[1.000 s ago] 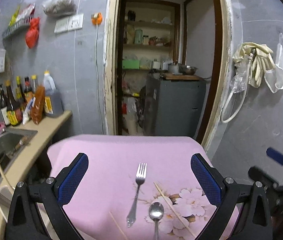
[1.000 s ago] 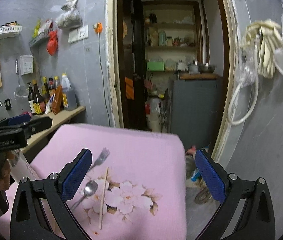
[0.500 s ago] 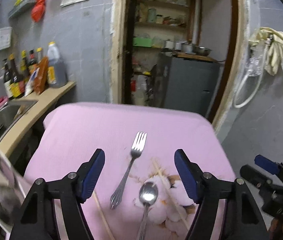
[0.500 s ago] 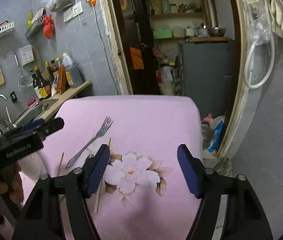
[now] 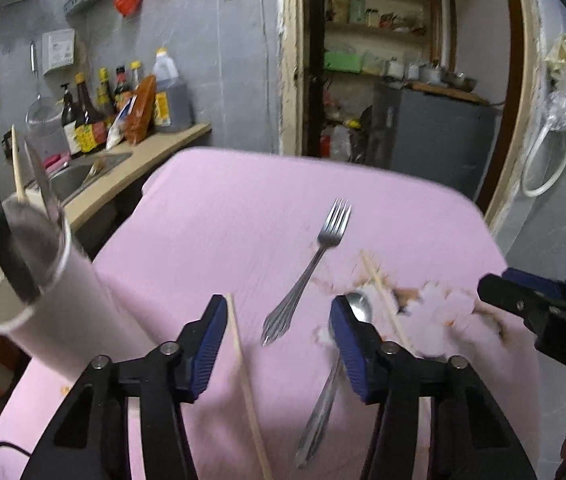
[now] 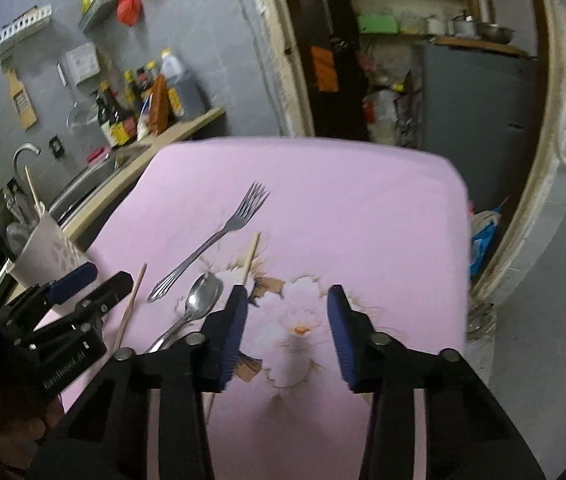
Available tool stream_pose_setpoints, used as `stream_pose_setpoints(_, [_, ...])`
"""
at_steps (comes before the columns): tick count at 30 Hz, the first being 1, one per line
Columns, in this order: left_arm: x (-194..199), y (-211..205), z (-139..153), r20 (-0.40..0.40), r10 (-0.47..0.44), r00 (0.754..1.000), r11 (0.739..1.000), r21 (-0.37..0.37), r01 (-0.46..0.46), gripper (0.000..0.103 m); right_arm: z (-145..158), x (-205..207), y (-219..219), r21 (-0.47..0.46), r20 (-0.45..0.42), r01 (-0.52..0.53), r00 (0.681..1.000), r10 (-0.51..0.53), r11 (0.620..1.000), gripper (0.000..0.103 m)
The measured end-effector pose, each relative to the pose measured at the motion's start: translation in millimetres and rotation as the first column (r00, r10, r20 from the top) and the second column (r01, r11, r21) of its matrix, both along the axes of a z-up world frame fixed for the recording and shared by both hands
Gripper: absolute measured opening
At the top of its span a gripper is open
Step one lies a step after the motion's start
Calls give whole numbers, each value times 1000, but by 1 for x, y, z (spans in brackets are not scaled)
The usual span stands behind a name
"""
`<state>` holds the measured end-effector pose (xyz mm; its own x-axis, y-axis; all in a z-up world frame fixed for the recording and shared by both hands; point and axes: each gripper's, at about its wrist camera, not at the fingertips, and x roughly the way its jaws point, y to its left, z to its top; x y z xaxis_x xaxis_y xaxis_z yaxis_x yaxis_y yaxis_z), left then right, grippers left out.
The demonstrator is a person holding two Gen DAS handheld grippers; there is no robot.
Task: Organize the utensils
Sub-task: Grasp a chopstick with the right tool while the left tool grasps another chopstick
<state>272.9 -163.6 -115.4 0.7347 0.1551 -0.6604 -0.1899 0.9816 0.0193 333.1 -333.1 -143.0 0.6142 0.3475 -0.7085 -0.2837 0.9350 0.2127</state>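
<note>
A steel fork [image 5: 310, 268] [image 6: 212, 240], a steel spoon [image 5: 335, 376] [image 6: 195, 304] and two wooden chopsticks [image 5: 248, 388] [image 5: 385, 300] lie on a pink flowered cloth [image 5: 223, 224]. A white utensil holder [image 5: 39, 292] [image 6: 45, 256] stands at the cloth's left edge with a chopstick and metal utensils in it. My left gripper [image 5: 279, 344] is open and empty, low over the fork's handle. My right gripper [image 6: 287, 336] is open and empty over the flower print, right of the spoon.
A counter with a sink [image 5: 83, 172] and sauce bottles [image 5: 99, 112] runs along the left. An open doorway [image 5: 383, 60] with shelves and a grey cabinet [image 5: 427, 136] lies beyond the cloth. A hose and gloves [image 5: 563, 92] hang on the right wall.
Both grippers have tilted down and moved closer to the cloth, and their jaws have narrowed. The utensil holder has come into the left wrist view.
</note>
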Motion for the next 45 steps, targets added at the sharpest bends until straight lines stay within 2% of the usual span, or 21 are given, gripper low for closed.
stream_pose_setpoints(10, [6, 9, -20, -84, 99, 992, 995, 16, -98, 36, -24, 28, 32, -10, -110, -93, 990, 92, 996, 24])
stream_pose_setpoints(22, [20, 17, -35, -161, 179, 971, 983, 1, -181, 30, -42, 70, 61, -7, -214, -145, 967, 140, 989, 21])
stream_pose_setpoints(27, [27, 20, -39, -189, 177, 966, 983, -19, -184, 29, -49, 79, 70, -12, -251, -135, 960, 127, 991, 17])
stream_pose_setpoints(33, [32, 23, -42, -212, 173, 962, 982, -34, -184, 28, -49, 84, 81, -61, -278, -113, 956, 92, 992, 13])
stream_pose_setpoints(35, [32, 25, -42, -214, 166, 963, 982, -55, -182, 25, -48, 86, 84, -86, -289, -111, 954, 81, 990, 11])
stream_pose_setpoints(37, [33, 26, -42, -216, 156, 964, 983, -65, -174, 17, -48, 88, 86, -109, -290, -106, 955, 70, 988, 6])
stream_pose_setpoints(40, [36, 24, -42, -224, 141, 964, 985, -69, -160, 8, -46, 85, 79, -65, -300, -82, 952, 59, 994, 4])
stream_pose_setpoints(45, [32, 30, -38, -217, 107, 970, 980, -141, -140, 5, -30, 61, 52, 4, -236, -17, 972, 17, 1000, 4])
